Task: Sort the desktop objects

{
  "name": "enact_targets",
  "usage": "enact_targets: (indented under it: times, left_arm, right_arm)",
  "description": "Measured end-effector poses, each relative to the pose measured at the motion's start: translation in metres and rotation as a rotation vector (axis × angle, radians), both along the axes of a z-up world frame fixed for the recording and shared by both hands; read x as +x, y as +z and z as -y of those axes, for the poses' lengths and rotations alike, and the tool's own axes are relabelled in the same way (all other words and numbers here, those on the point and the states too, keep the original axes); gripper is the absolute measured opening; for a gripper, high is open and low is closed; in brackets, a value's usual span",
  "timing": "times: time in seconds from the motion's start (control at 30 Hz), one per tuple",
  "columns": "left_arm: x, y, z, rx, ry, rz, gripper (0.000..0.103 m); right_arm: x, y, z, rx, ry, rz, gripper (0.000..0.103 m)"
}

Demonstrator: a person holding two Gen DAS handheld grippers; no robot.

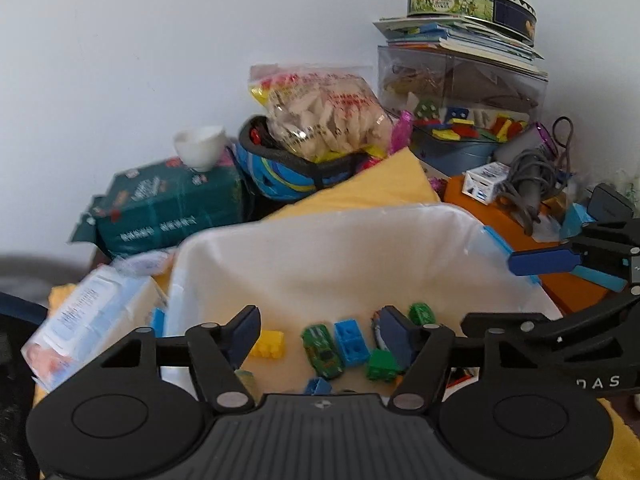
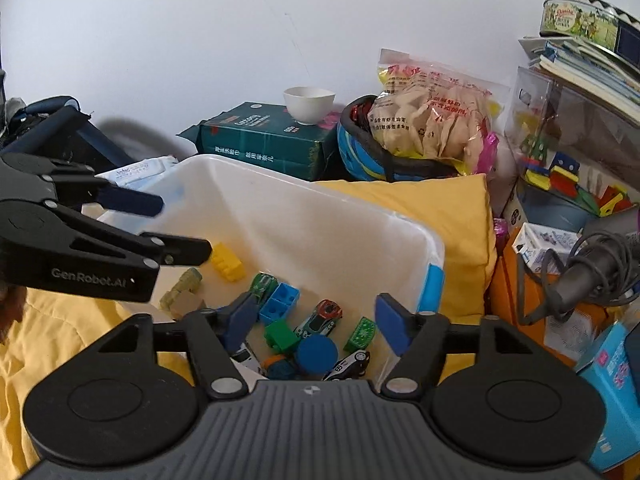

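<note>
Left gripper (image 1: 318, 330) spread wide; right gripper (image 2: 316, 316) likewise — both empty.

Even, soft indoor light; fisheye bending at the edges.

The white wall (image 1: 160, 60) is evenly lit, without glare. A soft grey shadow smudges it at the left in the right wrist view. Dark corners ring both frames. The tissue pack (image 1: 92, 320) and white bin (image 1: 320, 248) look slightly blurred in the left view.

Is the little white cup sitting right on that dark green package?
Touching. In the right wrist view the white cup stands with its base directly on top of the green package, no gap showing. The left wrist view agrees.
</note>
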State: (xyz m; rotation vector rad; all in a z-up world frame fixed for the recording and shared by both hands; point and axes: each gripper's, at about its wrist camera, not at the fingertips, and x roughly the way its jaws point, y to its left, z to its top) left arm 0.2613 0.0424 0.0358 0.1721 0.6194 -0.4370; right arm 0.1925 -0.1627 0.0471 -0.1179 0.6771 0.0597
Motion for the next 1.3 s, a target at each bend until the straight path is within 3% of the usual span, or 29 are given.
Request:
enact_targets:
  times: [0.13, 0.3, 0.47, 0.57, 0.7, 1.1, 1.3]
  left_arm:
    - [-0.011, 0.015, 0.004, 0.044, 0.028, 0.054, 0.072]
    - [-0.021, 0.034, 0.006, 0.040, 0.093, 0.105, 0.080]
    - [-0.018, 0.041, 0.009, 0.061, 0.087, 0.067, 0.080]
    - [-0.006, 0.037, 0.013, 0.092, 0.100, -0.002, 0.080]
    - [0.001, 0.034, 0.012, 0.105, 0.126, -0.026, 0.080]
    - [0.001, 0.034, 0.012, 0.087, 0.109, -0.049, 0.080]
    - [0.000, 0.034, 0.015, 0.117, 0.106, -0.041, 0.080]
  right_arm:
    - [0.001, 0.007, -0.001, -0.021, 0.008, 0.008, 0.079]
    - [0.009, 0.015, 0.000, -0.062, 0.030, -0.004, 0.081]
    - [0.016, 0.016, -0.001, -0.103, 0.065, -0.023, 0.087]
    - [0.026, 0.012, -0.002, -0.112, 0.077, -0.070, 0.088]
    - [0.031, 0.013, -0.001, -0.104, 0.064, -0.098, 0.088]
    - [0.029, 0.012, -0.002, -0.080, 0.055, -0.108, 0.090]
    - [0.031, 0.008, -0.001, -0.085, 0.049, -0.127, 0.091]
